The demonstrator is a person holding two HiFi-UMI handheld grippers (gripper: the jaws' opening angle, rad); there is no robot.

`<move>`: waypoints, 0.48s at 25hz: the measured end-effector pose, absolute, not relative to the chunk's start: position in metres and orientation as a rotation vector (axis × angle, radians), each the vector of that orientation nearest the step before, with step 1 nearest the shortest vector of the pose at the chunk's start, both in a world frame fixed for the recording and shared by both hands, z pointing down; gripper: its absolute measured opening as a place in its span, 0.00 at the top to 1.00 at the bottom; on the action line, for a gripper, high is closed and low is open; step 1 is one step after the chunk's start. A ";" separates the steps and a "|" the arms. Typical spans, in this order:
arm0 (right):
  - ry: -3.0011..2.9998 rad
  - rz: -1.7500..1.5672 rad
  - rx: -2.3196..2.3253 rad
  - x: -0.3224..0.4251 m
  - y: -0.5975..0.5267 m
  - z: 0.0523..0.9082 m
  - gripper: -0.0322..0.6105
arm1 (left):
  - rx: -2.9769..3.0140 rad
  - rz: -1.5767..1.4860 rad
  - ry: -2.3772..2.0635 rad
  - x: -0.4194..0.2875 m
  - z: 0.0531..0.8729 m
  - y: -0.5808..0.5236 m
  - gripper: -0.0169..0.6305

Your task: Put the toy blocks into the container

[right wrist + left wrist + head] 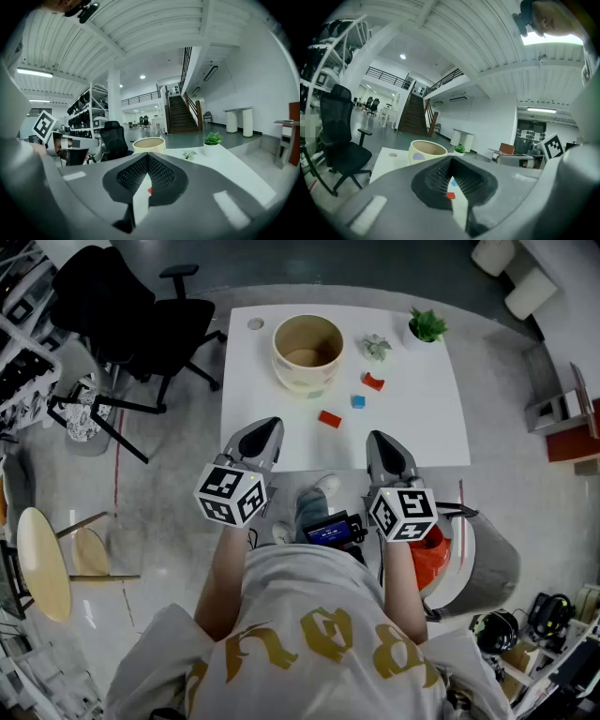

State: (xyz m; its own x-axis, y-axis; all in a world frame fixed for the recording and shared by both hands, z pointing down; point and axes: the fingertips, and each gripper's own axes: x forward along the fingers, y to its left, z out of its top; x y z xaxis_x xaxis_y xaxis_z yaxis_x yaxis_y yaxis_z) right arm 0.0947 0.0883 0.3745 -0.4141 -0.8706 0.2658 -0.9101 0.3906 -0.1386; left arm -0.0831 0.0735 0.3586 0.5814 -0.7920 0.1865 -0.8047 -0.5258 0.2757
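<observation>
The cream round container (307, 352) stands at the back left of the white table (431, 432). Three toy blocks lie to its right and front: a red one (329, 419), a small blue one (357, 401) and another red one (373, 382). Both grippers hover at the table's near edge, apart from the blocks. My left gripper (266, 430) is shut and empty, and so is my right gripper (385, 442). In the left gripper view the container (426, 151), the blue block (454, 183) and a red block (450, 196) show past the closed jaws. The right gripper view shows the container (149, 144) ahead.
Two small potted plants (427, 327) (377, 347) stand at the table's back right. A small disc (255, 324) lies at the back left corner. A black office chair (122, 315) stands left of the table. A wooden stool (47, 559) is at the lower left.
</observation>
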 end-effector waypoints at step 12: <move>-2.467 0.444 1.589 0.098 0.076 0.393 0.89 | 2.412 0.097 -1.334 -0.090 0.382 0.058 0.97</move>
